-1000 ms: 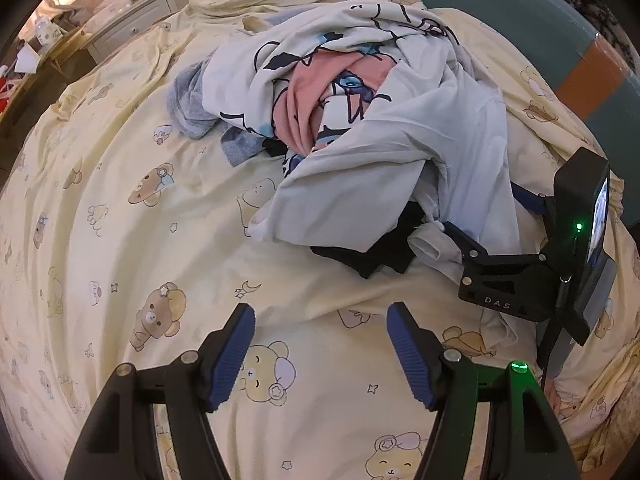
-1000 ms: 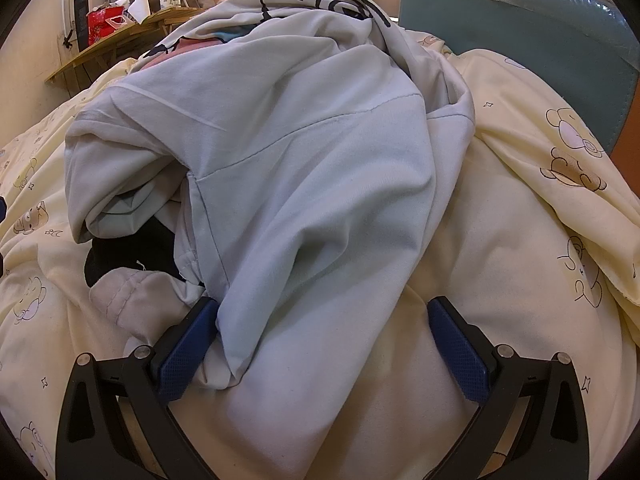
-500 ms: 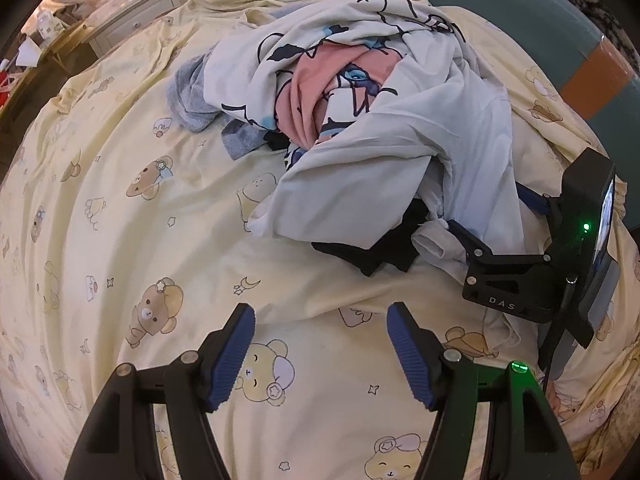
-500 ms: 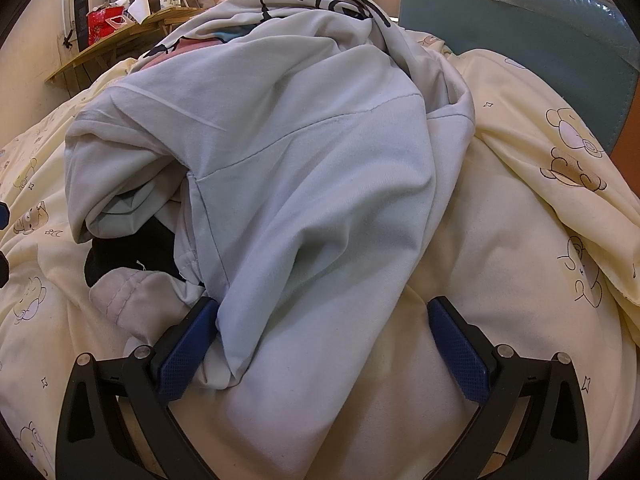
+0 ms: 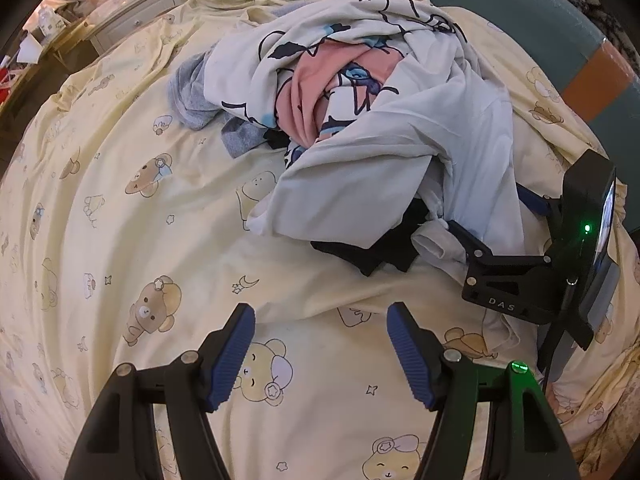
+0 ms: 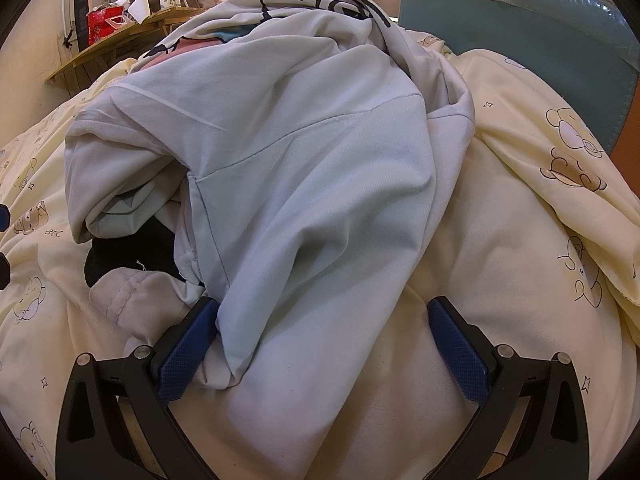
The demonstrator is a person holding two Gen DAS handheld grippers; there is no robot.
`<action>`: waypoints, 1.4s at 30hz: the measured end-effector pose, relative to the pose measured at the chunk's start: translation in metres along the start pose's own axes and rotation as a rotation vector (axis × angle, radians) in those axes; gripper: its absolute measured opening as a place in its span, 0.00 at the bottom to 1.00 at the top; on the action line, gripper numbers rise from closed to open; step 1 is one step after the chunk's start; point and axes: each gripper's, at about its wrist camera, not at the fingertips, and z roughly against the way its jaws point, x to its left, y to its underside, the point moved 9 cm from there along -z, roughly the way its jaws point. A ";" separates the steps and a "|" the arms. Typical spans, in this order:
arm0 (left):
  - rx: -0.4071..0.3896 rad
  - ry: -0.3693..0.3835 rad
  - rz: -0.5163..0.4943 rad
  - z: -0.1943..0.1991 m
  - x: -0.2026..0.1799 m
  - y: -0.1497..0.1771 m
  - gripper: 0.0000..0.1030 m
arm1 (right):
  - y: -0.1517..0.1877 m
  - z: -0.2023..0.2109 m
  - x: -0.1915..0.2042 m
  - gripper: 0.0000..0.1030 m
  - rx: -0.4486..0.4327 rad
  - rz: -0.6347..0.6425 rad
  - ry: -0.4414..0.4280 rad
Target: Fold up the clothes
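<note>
Black garment [image 5: 384,248] under pale garment [image 6: 312,184]

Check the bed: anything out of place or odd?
Nothing damaged or spilled. The clothes pile is an unsorted heap, with the pale garment draped over the rest. A black item pokes out beneath it. Nothing is folded yet.

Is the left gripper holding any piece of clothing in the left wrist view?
No: the left gripper stands open over bare bedsheet, short of the clothes pile.
</note>
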 end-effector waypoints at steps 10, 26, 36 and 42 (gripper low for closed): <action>-0.017 0.003 0.049 -0.009 0.013 -0.005 0.67 | -0.002 -0.002 0.001 1.00 0.000 0.000 0.000; -0.080 0.042 0.108 0.006 0.022 -0.020 0.67 | -0.004 -0.003 0.002 1.00 0.000 0.000 0.001; -0.078 0.089 0.160 -0.004 0.022 -0.019 0.67 | -0.005 -0.004 0.003 1.00 0.012 0.009 0.011; -0.107 0.096 0.165 0.004 0.026 -0.030 0.67 | -0.007 0.002 -0.001 0.99 0.154 0.069 -0.078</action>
